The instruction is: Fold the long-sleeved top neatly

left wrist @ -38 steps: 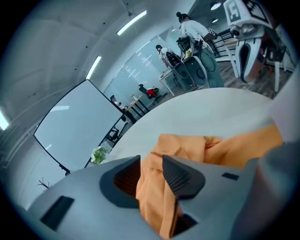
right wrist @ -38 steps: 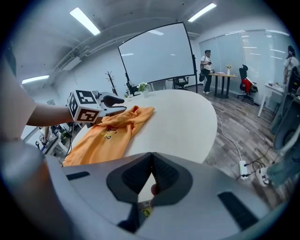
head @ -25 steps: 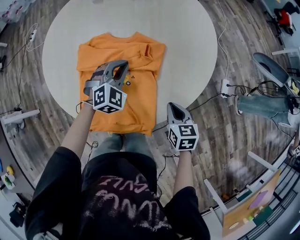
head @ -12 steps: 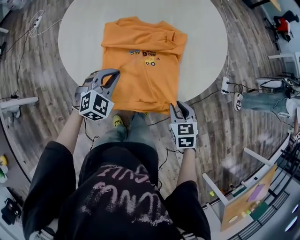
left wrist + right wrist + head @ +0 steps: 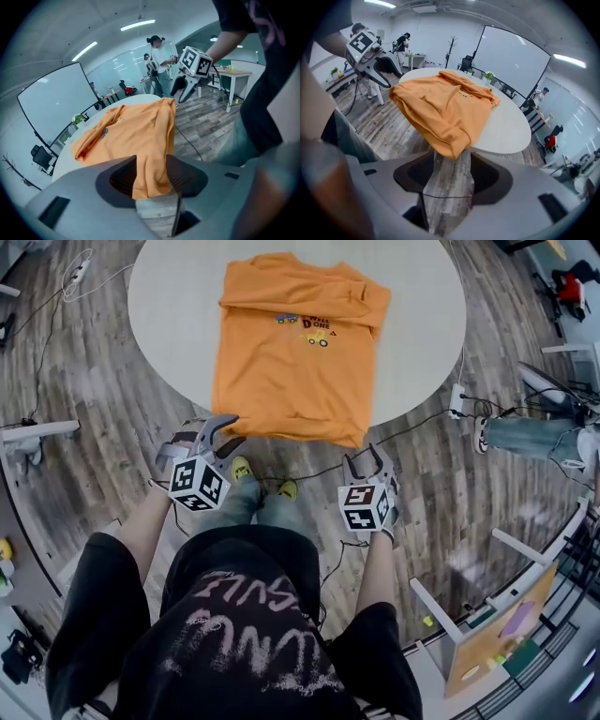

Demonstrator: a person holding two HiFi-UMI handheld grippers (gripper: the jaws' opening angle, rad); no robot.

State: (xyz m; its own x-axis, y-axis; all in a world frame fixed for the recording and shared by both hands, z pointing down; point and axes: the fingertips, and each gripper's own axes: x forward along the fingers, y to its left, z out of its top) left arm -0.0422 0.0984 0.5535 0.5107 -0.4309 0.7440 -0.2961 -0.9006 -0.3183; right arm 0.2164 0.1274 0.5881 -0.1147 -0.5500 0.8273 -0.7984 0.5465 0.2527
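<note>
Grey wood-plank flooring (image 5: 94,399) surrounds a round, pale table (image 5: 178,296), with thin black cables (image 5: 412,432) trailing near its foot. On the table lies the orange long-sleeved top (image 5: 291,371), front up with a small printed graphic, its sleeves folded in across the far end and its hem hanging over the near edge. The left gripper (image 5: 230,430) is off the table just below the hem's left corner. Its jaws have just been opening and stand wide; the hanging corner shows in the gap, but the pads do not press on it. The right gripper (image 5: 364,460) is just below the right corner. Its jaws have also just been opening and stand wide, with only floor between them.
</note>
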